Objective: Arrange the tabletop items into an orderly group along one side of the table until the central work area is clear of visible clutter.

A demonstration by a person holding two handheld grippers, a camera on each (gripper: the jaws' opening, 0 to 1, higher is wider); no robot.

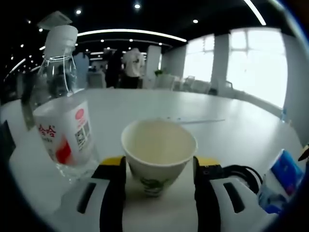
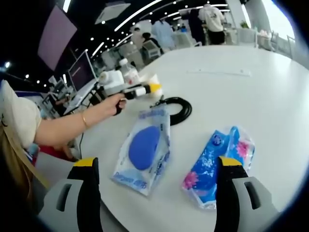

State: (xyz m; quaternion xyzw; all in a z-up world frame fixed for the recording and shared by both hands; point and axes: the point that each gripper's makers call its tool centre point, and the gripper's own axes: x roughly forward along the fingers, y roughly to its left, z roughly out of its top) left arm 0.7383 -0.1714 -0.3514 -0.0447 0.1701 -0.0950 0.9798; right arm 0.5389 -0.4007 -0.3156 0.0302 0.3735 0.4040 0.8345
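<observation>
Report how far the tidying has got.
Looks done: the bottle stands near the table's edge. In hand: the left gripper has its jaws either side of the paper cup, right beside the bottle. Left: the blue-disc packet, the tissue pack and the black cable lie loose on the table; the right gripper is open above them, holding nothing.

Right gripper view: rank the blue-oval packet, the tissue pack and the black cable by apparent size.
1. Blue-oval packet, largest.
2. Tissue pack, close behind; both lie near the camera, so the gap is unsure.
3. Black cable, smallest, though it lies farther off.
</observation>
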